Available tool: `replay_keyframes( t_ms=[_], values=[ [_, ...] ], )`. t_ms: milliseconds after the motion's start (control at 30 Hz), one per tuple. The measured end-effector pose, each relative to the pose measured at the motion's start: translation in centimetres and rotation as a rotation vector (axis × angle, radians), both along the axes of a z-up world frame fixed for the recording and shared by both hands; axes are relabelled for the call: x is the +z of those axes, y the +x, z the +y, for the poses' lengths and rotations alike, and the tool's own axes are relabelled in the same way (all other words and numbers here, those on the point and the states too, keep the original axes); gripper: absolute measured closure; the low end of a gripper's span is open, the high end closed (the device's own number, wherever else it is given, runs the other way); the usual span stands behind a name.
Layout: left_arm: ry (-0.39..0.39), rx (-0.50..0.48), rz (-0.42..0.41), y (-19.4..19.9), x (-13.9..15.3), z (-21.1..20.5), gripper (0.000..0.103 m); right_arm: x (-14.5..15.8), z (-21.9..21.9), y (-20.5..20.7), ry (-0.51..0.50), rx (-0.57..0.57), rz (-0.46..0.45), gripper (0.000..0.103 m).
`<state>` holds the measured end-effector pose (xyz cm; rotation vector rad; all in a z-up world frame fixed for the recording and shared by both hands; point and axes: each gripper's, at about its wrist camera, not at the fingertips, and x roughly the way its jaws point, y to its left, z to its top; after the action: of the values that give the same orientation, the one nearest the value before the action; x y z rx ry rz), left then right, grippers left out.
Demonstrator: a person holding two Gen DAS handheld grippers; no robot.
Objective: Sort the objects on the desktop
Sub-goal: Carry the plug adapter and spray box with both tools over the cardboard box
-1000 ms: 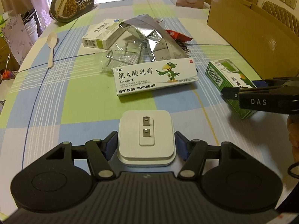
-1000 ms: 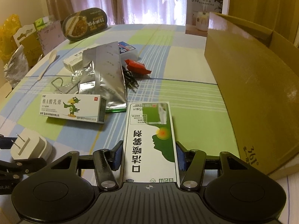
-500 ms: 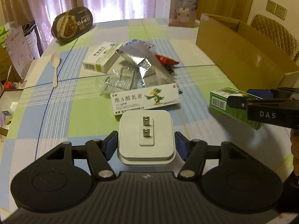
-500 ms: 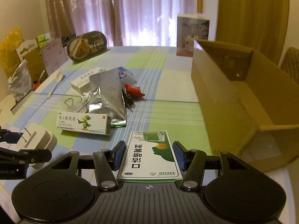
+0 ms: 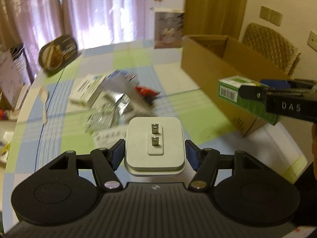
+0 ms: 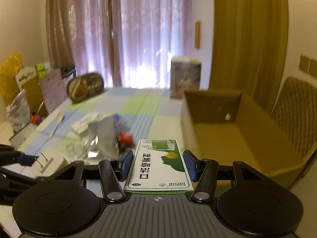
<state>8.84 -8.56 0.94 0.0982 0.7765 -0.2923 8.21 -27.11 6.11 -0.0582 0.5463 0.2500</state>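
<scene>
Plainly the left gripper (image 5: 155, 154) is pinching a white plug (image 5: 155, 142) by its two flat sides, prongs facing up toward the camera, lifted above the table (image 5: 138, 63); the right gripper (image 6: 157, 163) is clamped across the width of a green-and-white box (image 6: 158, 162), also held in the air, near the open carton (image 6: 247, 134). Likely the plug is a dense, rigid lump with smooth plastic faces, so it could slide if the squeeze eases; the side grip, clear of the prongs, looks sound. By contrast the box is probably light thin card that dents under a hard pinch; holding it across the long edges suits it. Beyond them a blurred pile of packets (image 5: 116, 95) lies mid-table, and a spoon (image 5: 44, 103) lies near the left edge.
</scene>
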Motion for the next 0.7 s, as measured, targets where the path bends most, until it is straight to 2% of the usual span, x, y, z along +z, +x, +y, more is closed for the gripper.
replay_keyframes(
  t_ms=[233, 467, 700],
  values=[
    [-0.027, -0.109, -0.06, 2.7, 3.2, -5.7, 0.043, 2.8, -4.8, 2.3, -0.019, -0.084, -0.062, 0.051],
    [-0.028, -0.213, -0.08, 5.8, 4.2, -12.4, 0.043, 1.9, -10.6, 5.4, -0.02, -0.181, -0.027, 0.05],
    [-0.044, -0.305, -0.079, 8.1, 4.0, -18.2, 0.043, 1.0, -15.2, 6.1, 0.008, -0.231, 0.005, 0.05]
  ],
)
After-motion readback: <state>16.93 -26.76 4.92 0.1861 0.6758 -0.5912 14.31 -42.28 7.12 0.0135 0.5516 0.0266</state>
